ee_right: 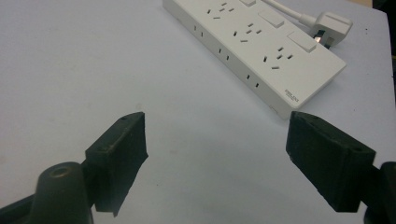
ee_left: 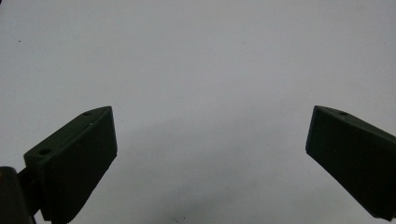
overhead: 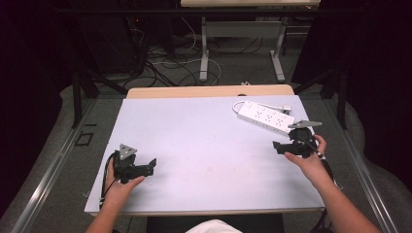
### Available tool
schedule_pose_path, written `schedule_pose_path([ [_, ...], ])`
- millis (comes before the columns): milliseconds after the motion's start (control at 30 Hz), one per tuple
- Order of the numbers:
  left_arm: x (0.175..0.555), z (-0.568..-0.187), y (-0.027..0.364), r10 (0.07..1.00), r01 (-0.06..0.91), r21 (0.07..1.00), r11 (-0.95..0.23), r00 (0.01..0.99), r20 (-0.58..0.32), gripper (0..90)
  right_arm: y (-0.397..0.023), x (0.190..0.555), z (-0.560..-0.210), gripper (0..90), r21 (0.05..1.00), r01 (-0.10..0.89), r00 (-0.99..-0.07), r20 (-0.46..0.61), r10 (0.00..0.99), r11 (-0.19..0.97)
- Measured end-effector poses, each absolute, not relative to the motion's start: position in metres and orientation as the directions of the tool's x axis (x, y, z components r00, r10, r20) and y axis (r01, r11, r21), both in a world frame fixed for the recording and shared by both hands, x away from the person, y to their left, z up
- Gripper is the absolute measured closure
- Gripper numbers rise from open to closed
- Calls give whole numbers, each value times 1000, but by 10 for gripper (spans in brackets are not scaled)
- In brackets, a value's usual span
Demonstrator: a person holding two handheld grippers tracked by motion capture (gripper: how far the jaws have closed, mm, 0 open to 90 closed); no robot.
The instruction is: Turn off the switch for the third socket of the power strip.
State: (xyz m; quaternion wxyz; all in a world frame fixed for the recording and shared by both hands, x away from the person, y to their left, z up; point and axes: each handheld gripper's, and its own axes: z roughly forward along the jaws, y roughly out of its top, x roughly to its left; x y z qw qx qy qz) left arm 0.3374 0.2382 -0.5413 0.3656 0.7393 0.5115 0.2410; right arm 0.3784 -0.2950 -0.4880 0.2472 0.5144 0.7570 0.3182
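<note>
High view: one white power strip [overhead: 266, 117] lies on the far right part of the pale table top [overhead: 204, 145], its long axis running slantwise from far-left to near-right, with its near-right end close to the table's right edge and just beyond the right gripper [overhead: 279, 147]. Its single white cable [overhead: 248, 103] loops off the far-left end and comes back along the far side to one white plug [overhead: 287, 108] lying flat on the table. Right gripper view shows the strip's socket face turned up, with three switches along one side, its near corner a little beyond the right jaw and touching neither jaw. Both of that gripper's jaws stand wide apart with nothing but bare table between them. The left gripper [overhead: 151, 165] sits near the front-left of the table, well apart from the strip; in the left gripper view its jaws are spread wide over bare surface, holding nothing. Between the two grippers the middle of the table lies open, from the front edge up to the wooden far edge [overhead: 209, 91].
</note>
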Motion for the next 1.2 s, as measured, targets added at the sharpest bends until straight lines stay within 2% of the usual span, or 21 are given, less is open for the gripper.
schedule_pose_path([
  [300, 338, -542, 238, 931, 580, 786, -213, 364, -16, 17, -299, 384, -473, 307, 745, 609, -353, -54, 934, 273],
  [833, 338, -542, 237, 931, 583, 785, -211, 364, -20, 18, -305, 400, -458, 368, 714, 635, -373, -52, 926, 296],
  [1200, 338, -542, 237, 930, 583, 784, -213, 366, -20, 19, -305, 413, -452, 372, 704, 635, -386, -65, 920, 317],
])
